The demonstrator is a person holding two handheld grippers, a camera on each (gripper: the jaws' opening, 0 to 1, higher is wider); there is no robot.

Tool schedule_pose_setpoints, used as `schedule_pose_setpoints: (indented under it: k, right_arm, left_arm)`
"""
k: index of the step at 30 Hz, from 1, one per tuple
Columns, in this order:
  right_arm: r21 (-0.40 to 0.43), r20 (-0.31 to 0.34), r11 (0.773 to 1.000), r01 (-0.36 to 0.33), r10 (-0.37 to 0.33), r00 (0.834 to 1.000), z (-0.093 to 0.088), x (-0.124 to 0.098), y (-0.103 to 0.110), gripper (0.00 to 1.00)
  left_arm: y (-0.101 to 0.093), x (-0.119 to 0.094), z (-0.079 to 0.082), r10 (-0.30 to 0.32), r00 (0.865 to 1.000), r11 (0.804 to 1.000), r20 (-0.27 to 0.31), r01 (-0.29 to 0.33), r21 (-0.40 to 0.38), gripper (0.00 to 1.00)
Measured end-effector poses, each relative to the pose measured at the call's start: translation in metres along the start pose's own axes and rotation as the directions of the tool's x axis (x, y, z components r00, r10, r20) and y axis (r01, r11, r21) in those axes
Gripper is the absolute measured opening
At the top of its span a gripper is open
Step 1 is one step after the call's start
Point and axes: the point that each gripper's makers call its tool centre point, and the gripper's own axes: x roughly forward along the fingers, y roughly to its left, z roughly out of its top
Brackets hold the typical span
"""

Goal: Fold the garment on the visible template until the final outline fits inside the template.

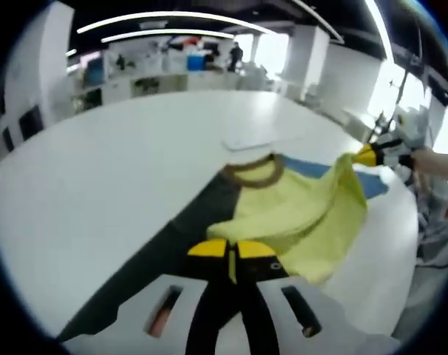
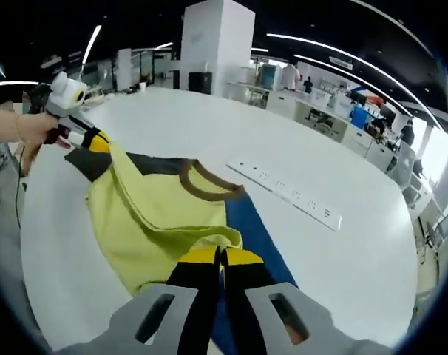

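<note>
Yellow shirt (image 1: pixel 298 211) lies on the dark/blue template (image 2: pixel 253 229) on the white worktop (image 1: pixel 120 177), collar (image 2: pixel 209 181) away from both hands. Left gripper (image 1: pixel 233 250) and right gripper (image 2: pixel 221 257): fingers closed, each pinching a shirt edge at opposite sides. Fold axis prob. runs between them.

Each gripper, the left gripper (image 1: pixel 233 250) and the right gripper (image 2: pixel 222 256), has black jaws tipped in yellow. Pale grey slotted brackets flank the jaws.
</note>
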Motion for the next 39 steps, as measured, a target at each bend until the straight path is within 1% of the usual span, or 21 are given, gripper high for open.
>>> schedule_pose_setpoints:
  k: [5, 8, 14, 20, 26, 29, 30, 34, 36, 39]
  right_arm:
    - [-0.04, 0.007, 0.999, -0.01, 0.01, 1.0, 0.006, -0.016, 0.002, 0.02]
    - [-0.058, 0.014, 0.998, -0.011, 0.012, 1.0, 0.008, -0.027, 0.002, 0.02]
    - [-0.101, 0.021, 0.995, -0.019, 0.021, 1.0, 0.01, -0.052, 0.006, 0.02]
    - [-0.122, 0.036, 0.992, -0.018, 0.023, 0.999, 0.012, -0.076, 0.011, 0.02]
    - [-0.149, 0.06, 0.988, -0.03, 0.039, 0.997, 0.017, -0.099, 0.021, 0.02]
    - [-0.166, 0.063, 0.985, -0.037, 0.048, 0.997, 0.016, -0.108, 0.025, 0.02]
    - [-0.169, 0.063, 0.985, -0.043, 0.054, 0.997, 0.015, -0.114, 0.028, 0.02]
    - [-0.178, 0.074, 0.982, -0.066, 0.081, 0.994, 0.012, -0.126, 0.039, 0.02]
    - [-0.189, 0.064, 0.979, -0.073, 0.087, 0.994, 0.007, -0.13, 0.045, 0.02]
    - [-0.194, 0.055, 0.977, -0.087, 0.099, 0.994, 0.0, -0.134, 0.052, 0.02]
  left_arm:
    - [-0.003, -0.02, 0.003, -0.006, 1.0, 1.0, 0.004, 0.006, -0.007, 0.0]
    - [-0.004, -0.036, 0.004, 0.001, 1.0, 1.0, 0.01, -0.001, -0.021, 0.0]
    - [-0.011, -0.063, 0.003, 0.007, 1.0, 1.0, 0.021, -0.006, -0.022, 0.0]
    - [-0.021, -0.092, 0.008, 0.015, 0.998, 1.0, 0.054, -0.014, -0.023, 0.0]
    - [-0.031, -0.12, 0.015, 0.025, 0.995, 1.0, 0.098, -0.023, -0.019, 0.0]
    - [-0.037, -0.132, 0.018, 0.025, 0.993, 1.0, 0.112, -0.023, -0.018, 0.0]
    - [-0.039, -0.137, 0.017, 0.026, 0.993, 1.0, 0.114, -0.025, -0.012, 0.0]
    - [-0.047, -0.15, 0.012, 0.025, 0.993, 1.0, 0.118, -0.024, -0.009, 0.0]
    - [-0.052, -0.155, 0.005, 0.027, 0.994, 1.0, 0.106, -0.028, 0.004, 0.0]
    - [-0.058, -0.161, -0.005, 0.022, 0.995, 1.0, 0.097, -0.022, -0.003, 0.0]
